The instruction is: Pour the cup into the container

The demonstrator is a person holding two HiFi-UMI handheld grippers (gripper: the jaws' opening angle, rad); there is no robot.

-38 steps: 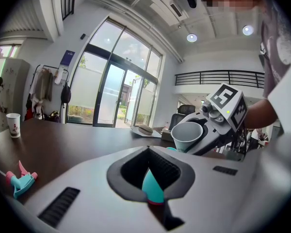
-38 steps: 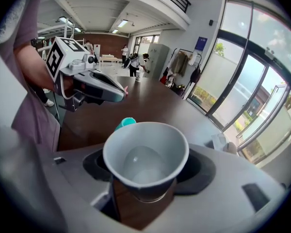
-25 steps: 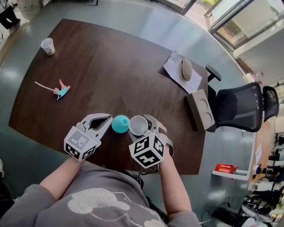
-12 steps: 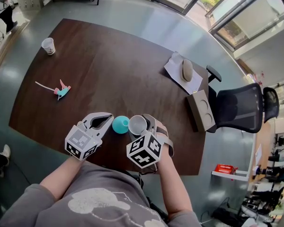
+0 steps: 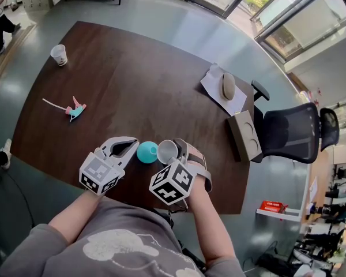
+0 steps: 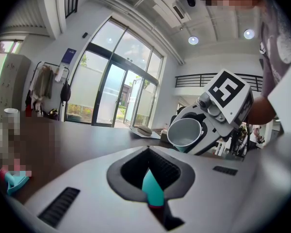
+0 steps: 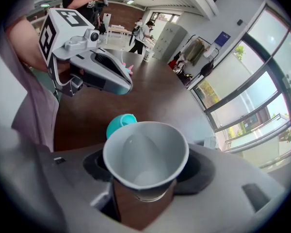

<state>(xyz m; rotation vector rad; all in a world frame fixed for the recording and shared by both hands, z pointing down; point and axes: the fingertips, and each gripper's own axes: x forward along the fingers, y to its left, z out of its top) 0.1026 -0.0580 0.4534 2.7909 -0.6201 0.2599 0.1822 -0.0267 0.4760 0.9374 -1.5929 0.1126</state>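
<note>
My right gripper (image 5: pixel 173 154) is shut on a white paper cup (image 5: pixel 167 152), which leans with its mouth toward a teal container (image 5: pixel 146 152) on the brown table (image 5: pixel 132 79). In the right gripper view the cup (image 7: pixel 145 152) looks white and bare inside, and the teal container (image 7: pixel 118 125) sits just past its rim. On the container's left, my left gripper (image 5: pixel 133 146) has its jaws closed, with a teal sliver (image 6: pixel 152 188) of the container pinched between them. The left gripper view shows the cup (image 6: pixel 185 132) tipped toward it.
Another paper cup (image 5: pixel 58 55) stands at the table's far left corner, and a small teal and pink toy (image 5: pixel 74 109) lies left of centre. A sheet of paper with a mouse (image 5: pixel 226 86) and a cardboard box (image 5: pixel 244 135) are at the right edge, beside a black chair (image 5: pixel 294 130).
My right gripper has rolled, its marker cube swinging down and left, and the cup leans a little more toward the teal container. The left gripper has stayed still.
</note>
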